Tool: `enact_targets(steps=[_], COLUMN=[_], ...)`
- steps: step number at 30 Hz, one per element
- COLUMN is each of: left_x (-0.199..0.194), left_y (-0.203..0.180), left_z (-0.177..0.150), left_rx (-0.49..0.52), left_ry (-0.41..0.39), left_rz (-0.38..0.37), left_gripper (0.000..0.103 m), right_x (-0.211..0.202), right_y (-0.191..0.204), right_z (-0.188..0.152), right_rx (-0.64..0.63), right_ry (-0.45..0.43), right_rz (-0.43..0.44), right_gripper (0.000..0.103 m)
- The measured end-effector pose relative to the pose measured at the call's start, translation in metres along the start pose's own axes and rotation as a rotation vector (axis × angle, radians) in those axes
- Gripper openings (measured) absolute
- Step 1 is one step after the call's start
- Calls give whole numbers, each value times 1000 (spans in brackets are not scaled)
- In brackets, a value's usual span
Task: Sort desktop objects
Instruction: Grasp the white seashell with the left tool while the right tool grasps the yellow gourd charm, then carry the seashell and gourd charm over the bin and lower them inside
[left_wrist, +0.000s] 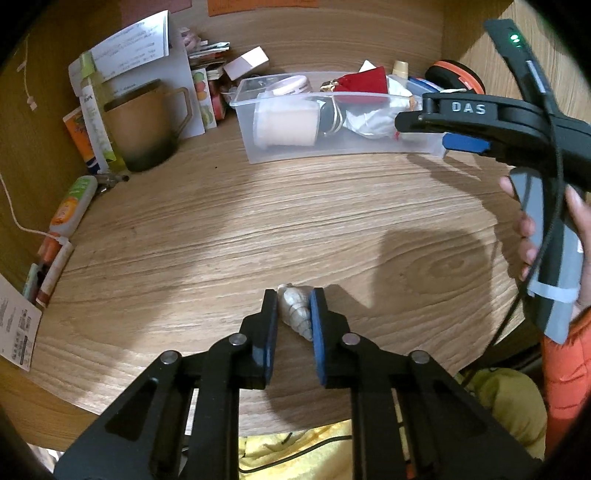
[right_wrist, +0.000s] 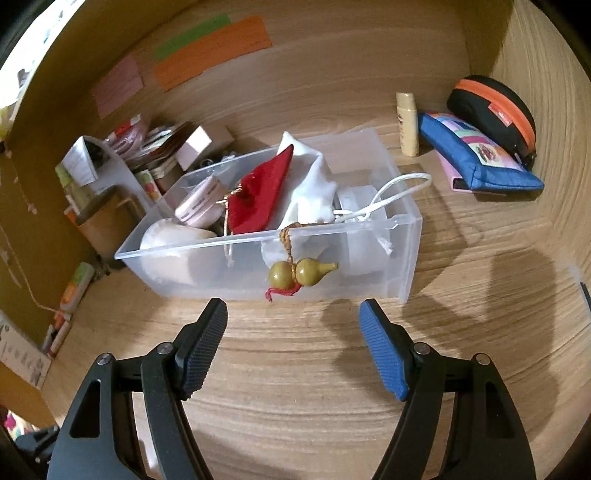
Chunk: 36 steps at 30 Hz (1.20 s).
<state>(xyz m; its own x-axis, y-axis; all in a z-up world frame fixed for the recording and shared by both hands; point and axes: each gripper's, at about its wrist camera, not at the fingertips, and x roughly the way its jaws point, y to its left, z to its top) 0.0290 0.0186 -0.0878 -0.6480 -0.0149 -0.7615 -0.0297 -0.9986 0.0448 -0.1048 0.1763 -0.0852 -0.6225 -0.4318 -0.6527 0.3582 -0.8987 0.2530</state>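
My left gripper (left_wrist: 294, 312) is shut on a pale spiral seashell (left_wrist: 293, 310), held just above the wooden desk near its front edge. A clear plastic bin (left_wrist: 332, 147) stands at the back of the desk; it also shows in the right wrist view (right_wrist: 402, 254). It holds a red pouch (right_wrist: 262, 199), white cloth (right_wrist: 314, 192), a pink round case (right_wrist: 199, 206) and white cord. A small olive gourd charm (right_wrist: 303, 275) hangs over the bin's front wall. My right gripper (right_wrist: 293, 317) is open and empty just before the bin; it shows in the left wrist view (left_wrist: 424, 127).
A brown mug (left_wrist: 147, 125), papers and tubes crowd the left side. A blue pouch (right_wrist: 476, 158), a black-and-orange case (right_wrist: 495, 110) and a cream bottle (right_wrist: 408, 123) sit at the back right. Wooden walls enclose the desk at the back and right.
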Motion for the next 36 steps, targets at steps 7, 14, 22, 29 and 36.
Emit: enact_targets(steps=[7, 14, 22, 29, 36], left_x=[0, 0, 2, -1, -3], left_y=[14, 25, 41, 56, 64], left_z=[-3, -2, -1, 6, 29], left_rx=[-26, -42, -92, -132, -124], left_ry=[-4, -9, -6, -16, -48], left_rz=[-6, -16, -45, -49, -18], left_gripper=[17, 17, 17, 17, 17], right_x=[10, 16, 18, 6, -8], right_y=[-2, -1, 0, 3, 5], right_z=[2, 4, 3, 2, 7], right_rx=[31, 56, 61, 52, 31], right_ry=[7, 0, -12, -57, -100], right_rz=[-30, -40, -15, -5, -15], right_gripper=[53, 37, 19, 19, 19])
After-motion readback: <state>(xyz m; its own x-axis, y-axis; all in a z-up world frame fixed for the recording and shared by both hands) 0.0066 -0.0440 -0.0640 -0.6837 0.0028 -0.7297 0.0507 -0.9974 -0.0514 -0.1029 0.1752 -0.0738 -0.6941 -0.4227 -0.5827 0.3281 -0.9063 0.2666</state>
